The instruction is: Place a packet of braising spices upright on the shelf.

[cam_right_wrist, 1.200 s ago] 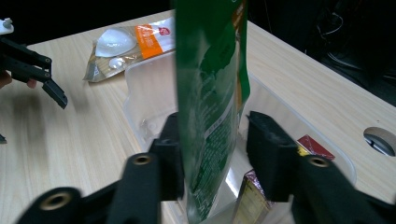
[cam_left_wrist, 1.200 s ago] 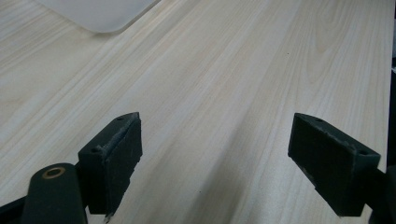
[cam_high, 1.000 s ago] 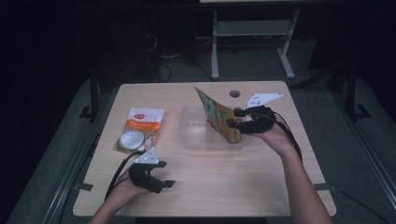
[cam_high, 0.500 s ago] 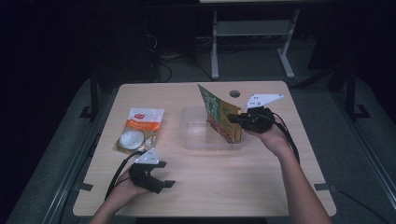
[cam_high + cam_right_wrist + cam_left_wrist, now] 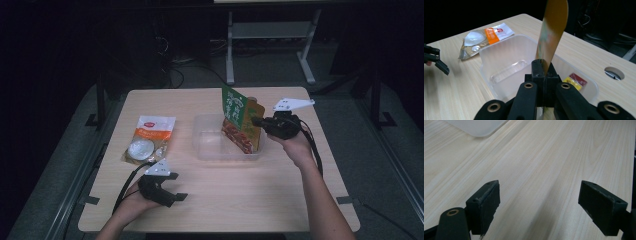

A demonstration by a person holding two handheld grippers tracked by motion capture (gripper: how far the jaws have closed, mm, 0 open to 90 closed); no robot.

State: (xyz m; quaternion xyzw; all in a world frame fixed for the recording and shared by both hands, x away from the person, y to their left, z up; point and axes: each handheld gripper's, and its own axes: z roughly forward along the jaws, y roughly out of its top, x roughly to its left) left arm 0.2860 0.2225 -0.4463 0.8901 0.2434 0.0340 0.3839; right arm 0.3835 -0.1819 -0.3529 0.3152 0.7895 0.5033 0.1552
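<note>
right gripper view: right gripper [image 5: 543,72] jaws just closed, pinching green food pouch [image 5: 241,124] edge, pouch upright over clear plastic tub [image 5: 205,146]. left gripper [image 5: 172,197] resting on table [image 5: 240,200], jaws wide, nothing between.

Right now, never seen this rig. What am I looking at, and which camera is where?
No robot: a person holds a two-jaw gripper in each hand. One picture looks down from above the wooden table; the other two come from cameras riding on each gripper, looking along its jaws. The right gripper has just closed on a green food pouch, holding it upright in a clear plastic tub. The left gripper rests open near the table's front edge, holding nothing. An orange-and-white packet lies flat to the tub's left.
</note>
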